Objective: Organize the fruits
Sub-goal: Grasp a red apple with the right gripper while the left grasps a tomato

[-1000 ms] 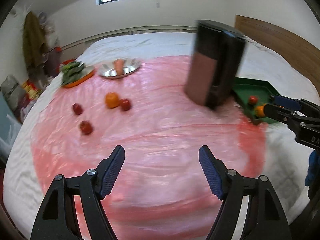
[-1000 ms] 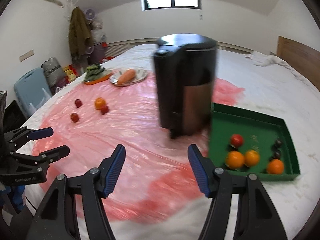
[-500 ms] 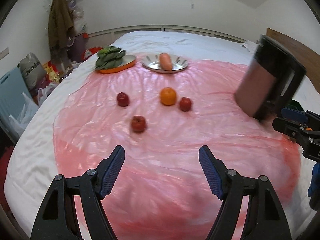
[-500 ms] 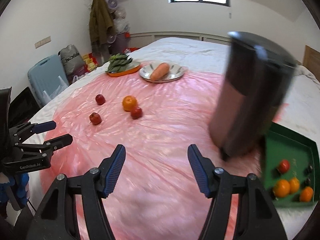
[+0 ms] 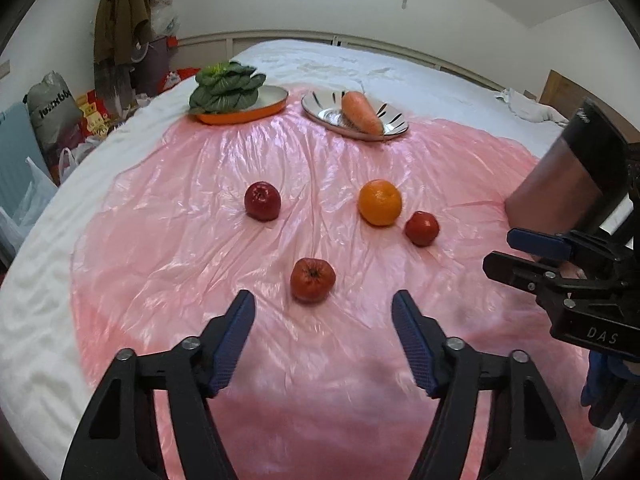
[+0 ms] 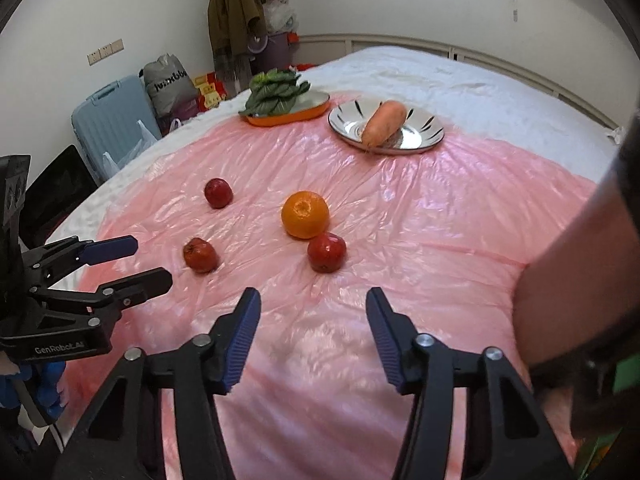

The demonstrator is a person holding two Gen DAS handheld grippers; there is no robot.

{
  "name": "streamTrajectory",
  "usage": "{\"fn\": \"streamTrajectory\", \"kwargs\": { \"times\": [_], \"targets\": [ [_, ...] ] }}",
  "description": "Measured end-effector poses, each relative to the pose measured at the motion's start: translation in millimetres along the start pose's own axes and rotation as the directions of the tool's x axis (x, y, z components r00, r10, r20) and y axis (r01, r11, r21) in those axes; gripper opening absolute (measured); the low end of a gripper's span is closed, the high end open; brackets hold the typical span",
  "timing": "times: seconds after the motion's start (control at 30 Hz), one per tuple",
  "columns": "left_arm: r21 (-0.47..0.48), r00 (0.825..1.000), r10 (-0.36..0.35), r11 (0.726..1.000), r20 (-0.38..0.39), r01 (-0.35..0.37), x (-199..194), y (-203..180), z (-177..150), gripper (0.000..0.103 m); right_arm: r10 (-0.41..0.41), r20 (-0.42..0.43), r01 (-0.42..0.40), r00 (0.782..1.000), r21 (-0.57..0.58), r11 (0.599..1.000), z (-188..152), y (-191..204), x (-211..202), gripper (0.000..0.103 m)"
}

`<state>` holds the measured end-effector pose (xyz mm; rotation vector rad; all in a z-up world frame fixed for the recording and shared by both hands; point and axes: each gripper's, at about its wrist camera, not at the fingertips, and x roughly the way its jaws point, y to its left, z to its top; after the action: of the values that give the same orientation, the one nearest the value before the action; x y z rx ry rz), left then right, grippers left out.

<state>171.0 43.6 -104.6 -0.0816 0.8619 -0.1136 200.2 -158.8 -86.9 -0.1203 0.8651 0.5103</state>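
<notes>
On the pink plastic sheet [image 5: 200, 208] lie an orange [image 5: 379, 202], a dark red apple [image 5: 262, 201], a small red fruit [image 5: 421, 228] and a wrinkled red apple [image 5: 312, 279]. My left gripper [image 5: 323, 334] is open and empty, just short of the wrinkled apple. My right gripper [image 6: 313, 334] is open and empty, a little short of the small red fruit [image 6: 326, 252] and the orange [image 6: 305, 214]. Each gripper shows in the other's view: the right [image 5: 532, 258], the left [image 6: 120, 264].
An orange tray of leafy greens [image 5: 228, 92] and a silver plate [image 5: 332, 114] with a carrot [image 5: 361, 112] stand at the back. A tall black cylinder [image 5: 576, 176] stands at the right. A green tray edge [image 6: 624, 368] peeks behind it. Bags and a suitcase [image 6: 108, 120] stand beside the bed.
Both grippers have swung left and moved closer to the loose fruits. The black cylinder and green tray have slid to the right edge of both views. Both stay open.
</notes>
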Motion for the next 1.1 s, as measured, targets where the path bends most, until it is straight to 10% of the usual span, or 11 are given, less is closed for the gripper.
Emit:
{"fn": "streamTrajectory", "kwargs": {
  "times": [0.7, 0.83, 1.1],
  "targets": [
    [-0.012, 0.997, 0.0, 1.0, -0.071, -0.001, 53, 9, 3, 0.041, -0.002, -0.116, -0.001, 0.993, -0.025, 1.0, 36, -8, 89, 0.067],
    [-0.006, 0.997, -0.006, 1.0, -0.075, 0.005, 55, 10, 0, 0.034, -0.001, -0.136, -0.003, 0.991, -0.034, 0.999, 34, -7, 95, 0.043],
    [-0.031, 0.996, -0.059, 0.998, -0.061, 0.058, 53, 17, -2, 0.027, 0.043, -0.136, -0.042, 0.99, 0.007, 0.999, 32, -15, 96, 0.037]
  ]
}}
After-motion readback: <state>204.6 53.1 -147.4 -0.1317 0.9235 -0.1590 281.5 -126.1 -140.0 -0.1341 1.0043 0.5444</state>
